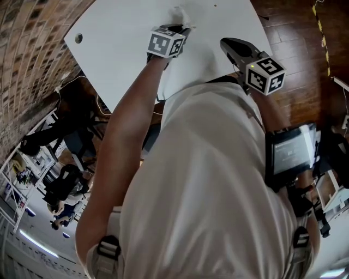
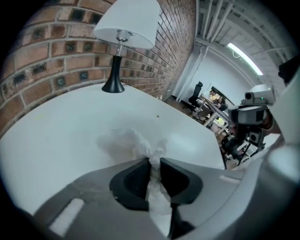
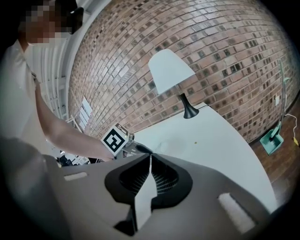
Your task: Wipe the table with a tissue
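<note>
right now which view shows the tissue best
The left gripper view: the tissue sits centre frame, pinched in the left gripper and bunched on the table. The head view shows only a small tuft beyond that gripper; the right gripper view barely shows it.

1 table (image 1: 125,49). 1 tissue (image 2: 136,145). 1 lamp (image 2: 123,33). 2 tools: left tool (image 2: 153,163), right tool (image 3: 150,158). 2 marker cubes (image 1: 165,43), one per tool.

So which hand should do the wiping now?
Left. The left gripper is clamped on the tissue, which rests on the table. The right gripper has its jaws together with nothing between them, so it probably couldn't wipe.
</note>
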